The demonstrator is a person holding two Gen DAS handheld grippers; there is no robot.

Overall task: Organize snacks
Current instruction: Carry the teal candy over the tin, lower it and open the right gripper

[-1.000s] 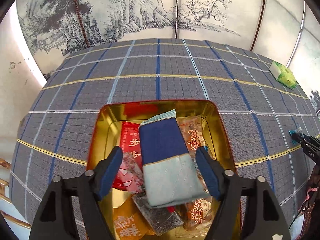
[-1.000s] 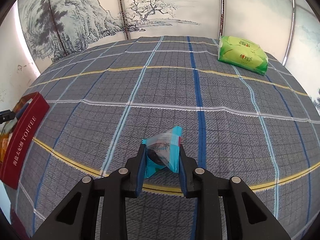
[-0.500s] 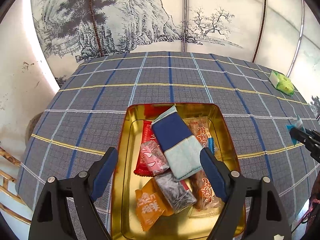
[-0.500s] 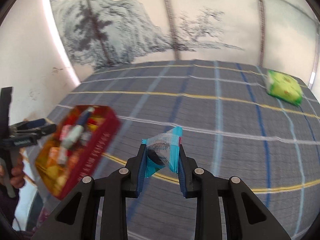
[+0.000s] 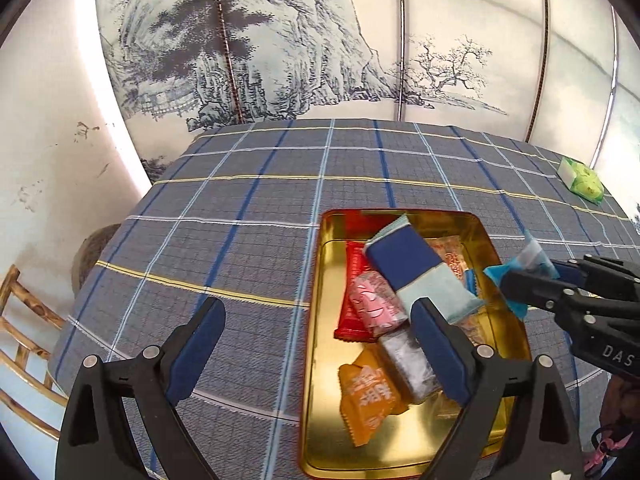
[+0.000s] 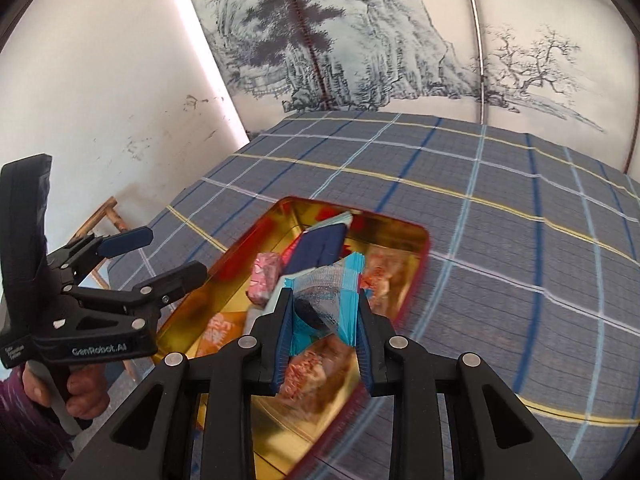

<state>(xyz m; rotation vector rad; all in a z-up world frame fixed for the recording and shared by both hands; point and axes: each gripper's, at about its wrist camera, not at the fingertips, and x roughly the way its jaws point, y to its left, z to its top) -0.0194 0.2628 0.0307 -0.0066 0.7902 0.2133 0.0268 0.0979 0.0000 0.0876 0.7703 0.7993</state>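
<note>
Presently, the right tongs (image 6: pixel 320 328) were clamped on a small teal-and-clear snack packet (image 6: pixel 326 300), held in the air above the right side of the open gold tin (image 5: pixel 316 340), which stood on the bench under a blue-grey plaid cloth (image 5: pixel 224 248). In the left wrist view the same packet (image 5: pixel 520 270) showed at the tin's right rim, pinched at the tips of the right tongs (image 5: pixel 528 284). The left tongs (image 5: pixel 316 356) stood wide apart and held nothing; one finger lay over the cloth left of the tin, the other over the tin's contents. Inside the tin lay a navy and pale-blue wrapper (image 5: pixel 420 272) across the top of the pile, with a pink sweet (image 5: pixel 374 304), a red packet (image 5: pixel 354 280), an orange packet (image 5: pixel 368 396) and a silver-grey packet (image 5: pixel 408 360) beside or beneath it. A green pack (image 5: pixel 582 180) rested well apart at the far right edge of the bench.
</note>
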